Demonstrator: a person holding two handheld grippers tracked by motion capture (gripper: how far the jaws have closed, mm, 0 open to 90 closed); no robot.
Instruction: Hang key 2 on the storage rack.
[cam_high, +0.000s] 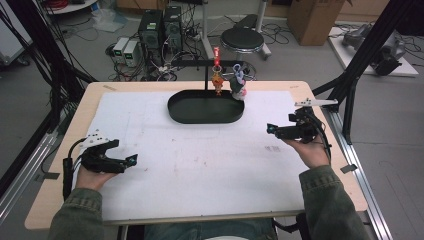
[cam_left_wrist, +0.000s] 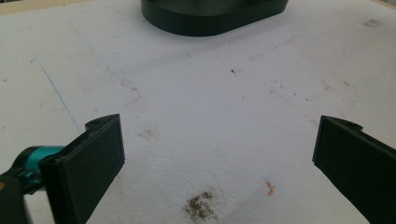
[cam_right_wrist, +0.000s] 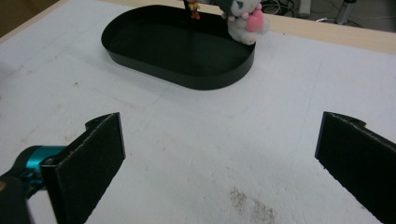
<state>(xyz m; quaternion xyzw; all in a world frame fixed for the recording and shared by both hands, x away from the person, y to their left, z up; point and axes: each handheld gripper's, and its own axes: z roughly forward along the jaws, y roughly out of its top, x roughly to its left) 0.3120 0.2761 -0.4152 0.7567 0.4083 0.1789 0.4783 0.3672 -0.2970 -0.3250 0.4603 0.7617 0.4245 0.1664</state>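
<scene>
My 2 grippers, left (cam_high: 131, 160) and right (cam_high: 270, 129), gape wide, empty; the plush (cam_right_wrist: 243, 21) looks soft, light: I'd pinch its body.

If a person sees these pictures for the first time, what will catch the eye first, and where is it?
Most striking is the black oval tray at the far middle of the white table cover, with a small plush toy and an orange figure hanging from a black stand above its far edge. Next, the left gripper and right gripper sit at the near sides, both open and holding nothing.
</scene>
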